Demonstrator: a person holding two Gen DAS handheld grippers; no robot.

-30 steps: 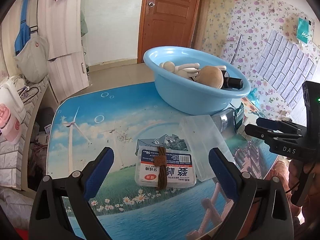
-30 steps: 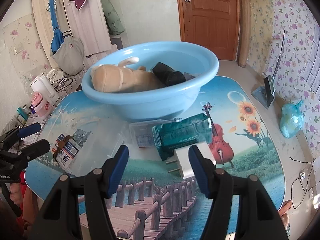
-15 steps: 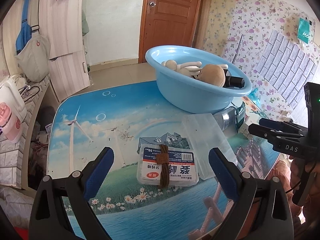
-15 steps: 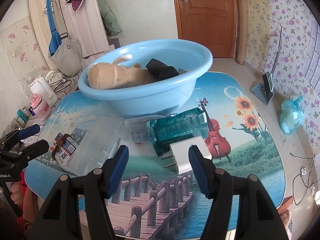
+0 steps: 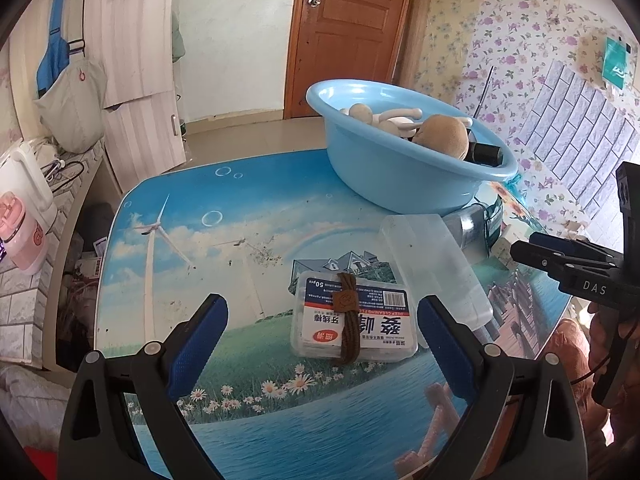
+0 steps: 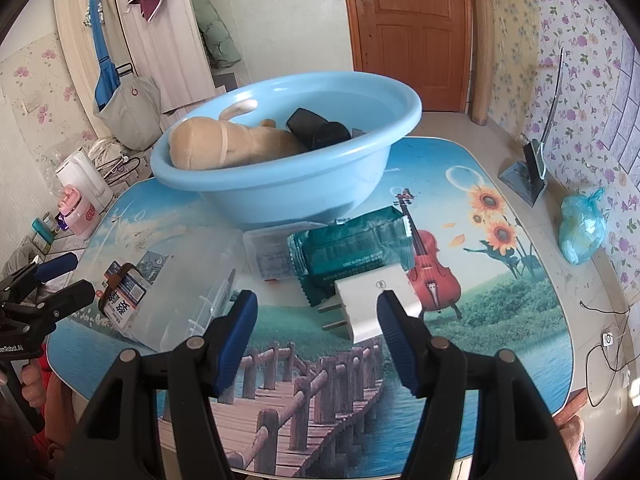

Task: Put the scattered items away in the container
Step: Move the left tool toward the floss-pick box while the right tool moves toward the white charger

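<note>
A light blue basin [image 5: 404, 184] [image 6: 288, 184] stands on the picture-printed table and holds a tan plush toy [image 6: 224, 146], pale wooden pieces [image 5: 384, 118] and a black object [image 6: 320, 130]. In front of it lie a floss-pick box [image 5: 354, 326] [image 6: 122, 294] with a brown cord round it, a clear plastic case [image 5: 436, 268] [image 6: 188, 276], a green packet [image 6: 352, 250] and a white plug adapter [image 6: 372, 300]. My left gripper [image 5: 322, 336] is open, low over the table just before the floss box. My right gripper [image 6: 316, 332] is open, its right pad beside the adapter.
A small clear box [image 6: 270, 258] lies under the green packet. The table's near edge runs below both grippers. Beyond the table are a wooden door [image 6: 408, 28], a blue plastic bag [image 6: 580, 228] on the floor, a dustpan [image 6: 528, 172], and a pink bottle [image 6: 78, 216] on a side counter.
The left wrist view has edged slightly back and left, so the floss box sits a little further from the fingers. Both grippers keep the same opening.
</note>
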